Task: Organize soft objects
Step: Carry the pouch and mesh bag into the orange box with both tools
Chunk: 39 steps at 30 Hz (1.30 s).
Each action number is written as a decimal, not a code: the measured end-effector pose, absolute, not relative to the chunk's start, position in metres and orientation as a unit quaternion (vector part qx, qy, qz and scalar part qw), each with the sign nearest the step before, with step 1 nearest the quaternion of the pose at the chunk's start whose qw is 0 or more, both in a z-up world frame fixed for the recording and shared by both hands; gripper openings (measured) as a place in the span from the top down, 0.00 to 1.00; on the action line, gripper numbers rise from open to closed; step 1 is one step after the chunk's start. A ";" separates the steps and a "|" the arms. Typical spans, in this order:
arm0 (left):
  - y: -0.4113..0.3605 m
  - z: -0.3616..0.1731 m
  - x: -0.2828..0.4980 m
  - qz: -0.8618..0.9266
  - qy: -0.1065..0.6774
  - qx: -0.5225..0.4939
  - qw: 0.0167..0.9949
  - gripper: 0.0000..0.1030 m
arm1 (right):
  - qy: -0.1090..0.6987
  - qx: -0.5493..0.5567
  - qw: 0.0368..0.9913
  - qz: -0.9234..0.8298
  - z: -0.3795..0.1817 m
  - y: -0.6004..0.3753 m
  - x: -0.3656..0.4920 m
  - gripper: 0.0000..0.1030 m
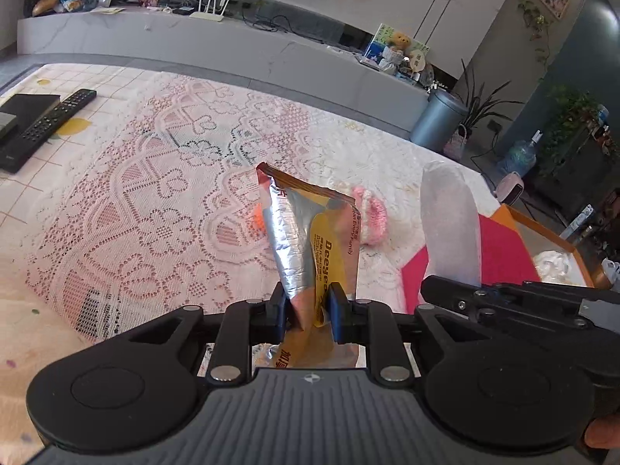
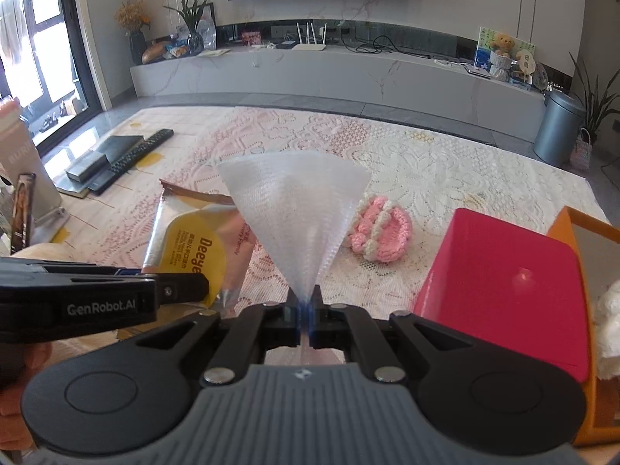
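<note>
The left gripper [image 1: 308,308] fingers clamp a crinkled silver-and-yellow foil pouch [image 1: 306,232]; the right gripper [image 2: 305,312] fingers pinch a translucent white bubble-wrap sheet [image 2: 296,209], which could slip out of so thin a grip.

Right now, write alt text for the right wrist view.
The right gripper pinches a white foam sheet that fans upward over a lace tablecloth. At left, the left gripper holds a foil pouch; a pink knitted item and a red box sit to the right.

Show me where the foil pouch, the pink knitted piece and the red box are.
foil pouch [image 1: 294,240], left wrist view, silver side panel.
pink knitted piece [image 2: 381,232], right wrist view, pink middle.
red box [image 2: 503,286], right wrist view, red side wall.
</note>
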<state>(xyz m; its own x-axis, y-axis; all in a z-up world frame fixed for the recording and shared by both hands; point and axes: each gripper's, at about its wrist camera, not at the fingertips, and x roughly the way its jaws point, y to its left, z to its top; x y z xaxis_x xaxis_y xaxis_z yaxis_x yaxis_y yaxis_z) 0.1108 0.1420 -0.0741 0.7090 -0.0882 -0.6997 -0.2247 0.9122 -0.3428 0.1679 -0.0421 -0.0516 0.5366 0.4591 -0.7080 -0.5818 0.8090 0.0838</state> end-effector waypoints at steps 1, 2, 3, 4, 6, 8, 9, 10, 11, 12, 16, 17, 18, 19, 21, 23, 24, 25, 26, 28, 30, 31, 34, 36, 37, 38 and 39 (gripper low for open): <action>0.139 -0.071 0.109 0.034 0.377 -0.207 0.902 0.77 | 0.375 -0.079 0.874 0.298 -0.047 -0.047 0.165 1.00; 0.136 -0.066 0.107 0.029 0.375 -0.207 0.903 0.77 | 0.372 -0.079 0.876 0.297 -0.042 -0.053 0.162 1.00; 0.132 -0.062 0.105 0.025 0.373 -0.205 0.904 0.77 | 0.369 -0.079 0.878 0.296 -0.037 -0.058 0.160 1.00; 0.127 -0.058 0.104 0.020 0.372 -0.203 0.906 0.77 | 0.367 -0.079 0.879 0.294 -0.033 -0.063 0.158 1.00; 0.118 -0.050 0.103 0.010 0.367 -0.200 0.908 0.77 | 0.363 -0.074 0.882 0.290 -0.023 -0.077 0.155 1.00; 0.106 -0.041 0.102 -0.005 0.362 -0.198 0.911 0.77 | 0.360 -0.072 0.886 0.282 -0.015 -0.092 0.154 1.00; 0.100 -0.038 0.103 -0.014 0.361 -0.197 0.911 0.77 | 0.357 -0.073 0.889 0.277 -0.011 -0.099 0.153 1.00; 0.094 -0.034 0.104 -0.022 0.361 -0.196 0.911 0.77 | 0.354 -0.075 0.892 0.270 -0.008 -0.106 0.152 1.00; 0.087 -0.031 0.106 -0.030 0.361 -0.196 0.911 0.77 | 0.352 -0.078 0.895 0.264 -0.005 -0.114 0.151 1.00; 0.080 -0.028 0.107 -0.039 0.361 -0.194 0.911 0.77 | 0.350 -0.079 0.898 0.256 -0.002 -0.122 0.151 1.00; 0.047 -0.014 0.120 -0.080 0.356 -0.181 0.913 0.77 | 0.346 -0.083 0.906 0.230 0.008 -0.156 0.151 1.00; 0.040 -0.012 0.125 -0.092 0.356 -0.182 0.912 0.77 | 0.344 -0.086 0.908 0.222 0.010 -0.165 0.151 1.00; 0.033 -0.010 0.130 -0.104 0.357 -0.183 0.910 0.77 | 0.343 -0.088 0.910 0.215 0.012 -0.173 0.152 1.00; 0.025 -0.009 0.135 -0.112 0.360 -0.182 0.908 0.77 | 0.342 -0.091 0.912 0.207 0.014 -0.181 0.152 1.00; 0.009 -0.006 0.146 -0.127 0.363 -0.174 0.907 0.77 | 0.340 -0.095 0.916 0.192 0.018 -0.200 0.155 1.00; -0.005 -0.007 0.157 -0.141 0.370 -0.173 0.902 0.77 | 0.340 -0.100 0.918 0.177 0.021 -0.214 0.160 1.00; -0.013 -0.007 0.163 -0.149 0.373 -0.172 0.900 0.77 | 0.340 -0.102 0.919 0.170 0.021 -0.222 0.162 1.00; -0.019 -0.008 0.169 -0.157 0.375 -0.170 0.898 0.77 | 0.342 -0.102 0.920 0.163 0.022 -0.230 0.166 1.00; -0.026 -0.008 0.175 -0.162 0.377 -0.166 0.897 0.77 | 0.346 -0.102 0.920 0.155 0.021 -0.238 0.170 1.00; -0.041 -0.007 0.187 -0.171 0.380 -0.159 0.895 0.77 | 0.355 -0.098 0.919 0.142 0.018 -0.256 0.181 1.00; -0.054 -0.010 0.199 -0.179 0.388 -0.155 0.891 0.77 | 0.367 -0.099 0.916 0.127 0.014 -0.270 0.194 1.00; -0.060 -0.012 0.205 -0.183 0.391 -0.152 0.889 0.77 | 0.371 -0.104 0.916 0.118 0.010 -0.276 0.200 1.00; -0.075 -0.020 0.223 -0.190 0.404 -0.140 0.884 0.77 | 0.386 -0.114 0.910 0.096 -0.002 -0.292 0.218 1.00; -0.085 -0.028 0.233 -0.193 0.414 -0.133 0.880 0.77 | 0.397 -0.121 0.906 0.085 -0.012 -0.302 0.230 1.00; -0.089 -0.032 0.237 -0.193 0.420 -0.131 0.877 0.77 | 0.403 -0.126 0.903 0.082 -0.017 -0.306 0.235 1.00; -0.093 -0.036 0.242 -0.194 0.425 -0.130 0.875 0.77 | 0.410 -0.129 0.899 0.078 -0.024 -0.311 0.240 1.00; -0.096 -0.040 0.246 -0.196 0.430 -0.127 0.872 0.77 | 0.416 -0.131 0.897 0.075 -0.029 -0.314 0.244 1.00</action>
